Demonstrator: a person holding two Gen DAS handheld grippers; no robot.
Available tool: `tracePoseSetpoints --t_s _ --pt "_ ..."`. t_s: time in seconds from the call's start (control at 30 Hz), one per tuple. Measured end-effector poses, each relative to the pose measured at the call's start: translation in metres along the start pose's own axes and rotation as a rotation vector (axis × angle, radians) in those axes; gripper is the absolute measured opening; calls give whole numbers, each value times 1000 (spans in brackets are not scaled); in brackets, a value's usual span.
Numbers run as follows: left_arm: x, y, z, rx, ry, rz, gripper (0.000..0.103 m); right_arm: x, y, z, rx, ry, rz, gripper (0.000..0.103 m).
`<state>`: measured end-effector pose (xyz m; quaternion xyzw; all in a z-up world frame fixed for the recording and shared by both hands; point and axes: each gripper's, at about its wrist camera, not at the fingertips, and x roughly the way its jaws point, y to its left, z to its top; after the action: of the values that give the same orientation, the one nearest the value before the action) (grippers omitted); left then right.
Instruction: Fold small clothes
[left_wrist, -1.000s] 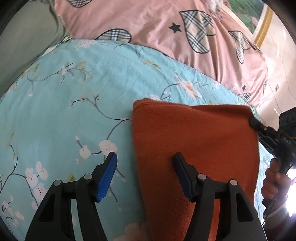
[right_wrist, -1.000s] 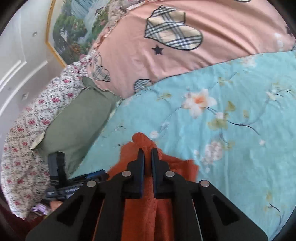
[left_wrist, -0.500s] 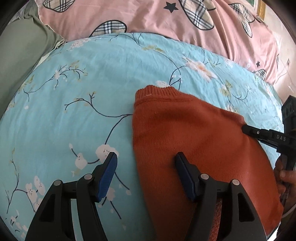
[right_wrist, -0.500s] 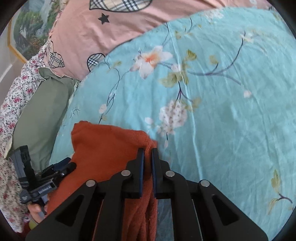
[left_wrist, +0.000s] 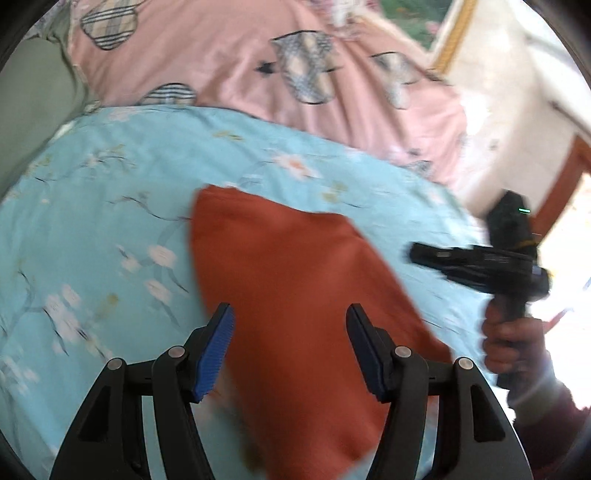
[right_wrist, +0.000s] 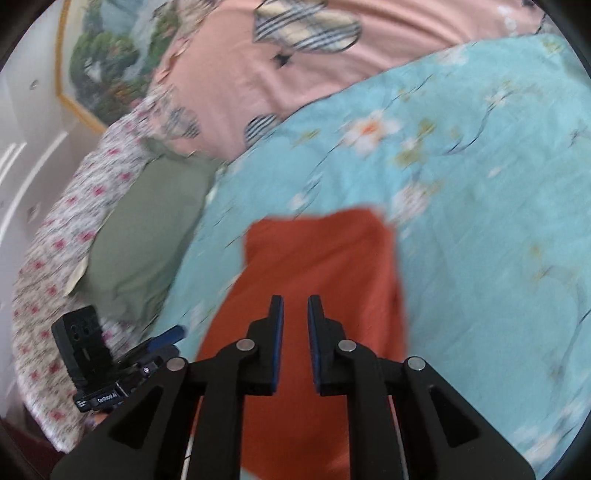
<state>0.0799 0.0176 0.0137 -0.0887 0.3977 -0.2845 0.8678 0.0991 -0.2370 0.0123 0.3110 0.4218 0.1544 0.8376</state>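
The orange sweater (left_wrist: 295, 295) lies flat on the bed, on the light blue flowered cover (left_wrist: 110, 206), which is the landmark here. The left hand-held gripper (left_wrist: 290, 345) hangs above the sweater's near part with its fingers wide apart and nothing between them. The right hand-held gripper (right_wrist: 295, 328) is also above the sweater, its fingers a little apart and empty. Behind the cover lies a pink quilt (left_wrist: 240, 74), and beside the cover a green pillow (right_wrist: 147, 229).

Rust-orange garment (left_wrist: 295, 295), plain. Turquoise bedspread (left_wrist: 110, 184), white blossoms, dark branches. Pink quilt (left_wrist: 229, 66), plaid hearts, stars. Olive pillow (right_wrist: 147, 229). Black grippers, blue pads (left_wrist: 214, 347).
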Motion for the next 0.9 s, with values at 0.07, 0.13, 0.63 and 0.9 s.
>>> tracePoseSetpoints --t_s 0.07,0.13,0.63,0.9 --pt "-4 -11 -13 9 17 -65 63 13 4 -9 -4 40 4 15" --pt "0 -20 -29 29 45 -73 62 28 2 -11 -5 58 -50 15" --pt "27 -34 -53 57 103 -1 59 41 -36 -10 53 68 -284 0" --pt "-11 -42 -74 64 105 -90 59 -2 24 -57 -70 81 -153 3"
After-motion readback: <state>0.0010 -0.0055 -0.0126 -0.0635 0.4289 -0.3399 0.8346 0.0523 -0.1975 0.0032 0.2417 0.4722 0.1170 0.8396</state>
